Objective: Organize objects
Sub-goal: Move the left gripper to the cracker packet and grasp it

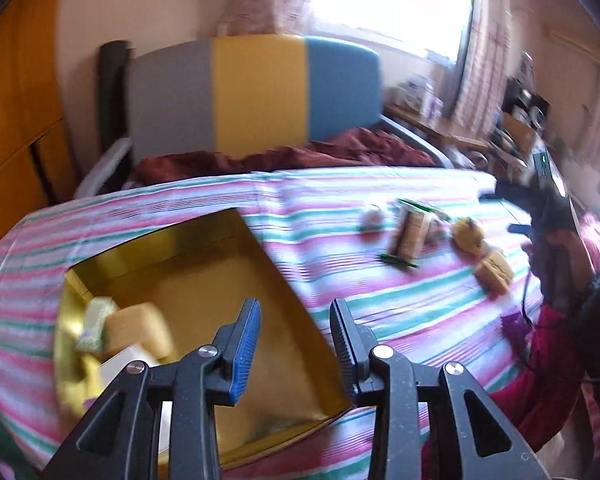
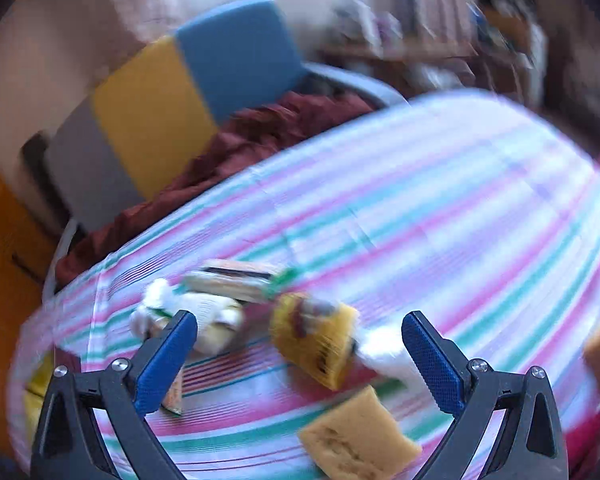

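Snack packets, yellow, blurred — on striped cloth | gold open box at 9 o'clock | left gripper jaws narrow, empty | right gripper jaws wide, empty

One gold box on the striped worktop, holding one yellow sponge block and at least two more items — too blurred to count surely. Loose on the cloth: two yellow sponge blocks, one flat green-edged packet, one white wrapped bundle — others indistinct.
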